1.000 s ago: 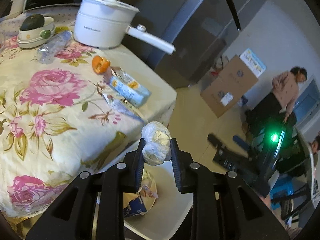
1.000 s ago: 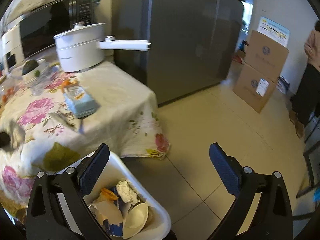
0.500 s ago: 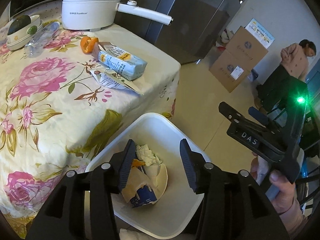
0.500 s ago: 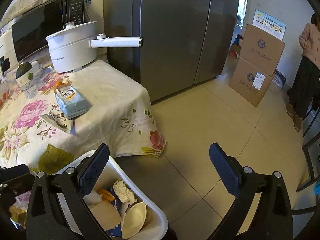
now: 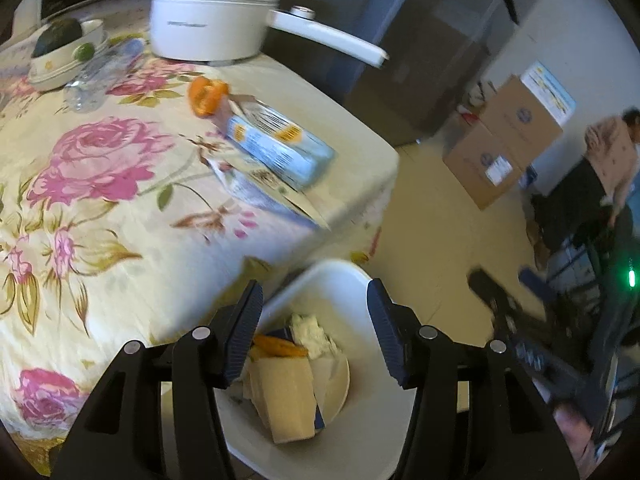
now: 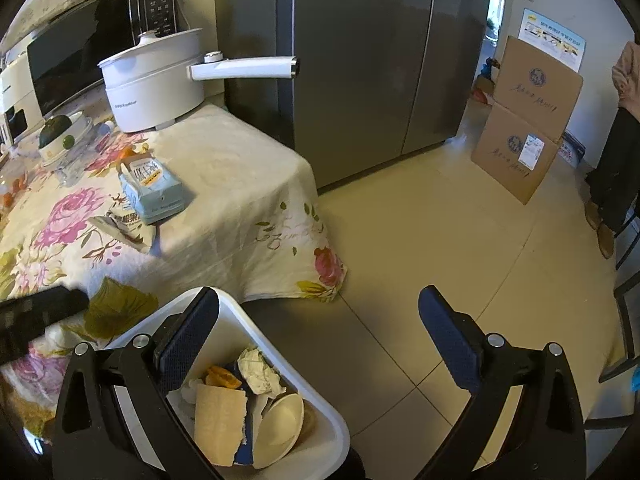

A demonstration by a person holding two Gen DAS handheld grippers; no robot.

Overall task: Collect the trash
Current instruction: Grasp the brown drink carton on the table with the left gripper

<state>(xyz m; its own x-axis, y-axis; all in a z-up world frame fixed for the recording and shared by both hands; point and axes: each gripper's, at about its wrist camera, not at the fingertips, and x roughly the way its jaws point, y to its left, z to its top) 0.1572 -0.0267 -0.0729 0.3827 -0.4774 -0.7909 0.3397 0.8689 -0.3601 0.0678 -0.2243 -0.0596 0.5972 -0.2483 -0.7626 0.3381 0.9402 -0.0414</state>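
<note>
- Left gripper [image 5: 316, 322] is held over the white trash bin [image 5: 340, 276]; its fingers [image 5: 244, 328] are apart with nothing between them, having just been opening.
- Crumpled white wad [image 5: 310, 330] is seen lying inside the bin, below the gap between the left fingers, beside an orange peel [image 5: 276, 347].
- Also in the bin: a torn tan cardboard piece [image 6: 220, 420], a blue carton scrap under it, and a cream paper bowl [image 6: 280, 428] tilted on its side against the bin wall.
- The cardboard piece's long axis is seen running from the bin's middle toward the camera in the right wrist view.
- Bin is placed on the floor just beside the corner of the worktop [image 6: 240, 168], which is covered by a floral cloth.
- Right gripper [image 6: 320, 332] is held over the bin's edge and the tiled floor; its fingers [image 6: 448, 336] are spread wide, nothing held.
- Still on the worktop: a light-blue carton [image 6: 154, 188] lying flat, long axis pointing from the pot toward the worktop's near edge; a torn wrapper [image 6: 124, 228] touching its near end.
- An orange peel piece [image 5: 206, 94] is noted at the carton's far end.
- Farther back: a white pot [image 6: 156, 80] with its long handle pointing at the fridge [image 6: 360, 60], a clear plastic bottle [image 5: 104, 74] lying on its side, a bowl with green fruit [image 5: 64, 52].
- A person [image 5: 608, 156] is seen by cardboard boxes [image 6: 528, 120] across the floor.
</note>
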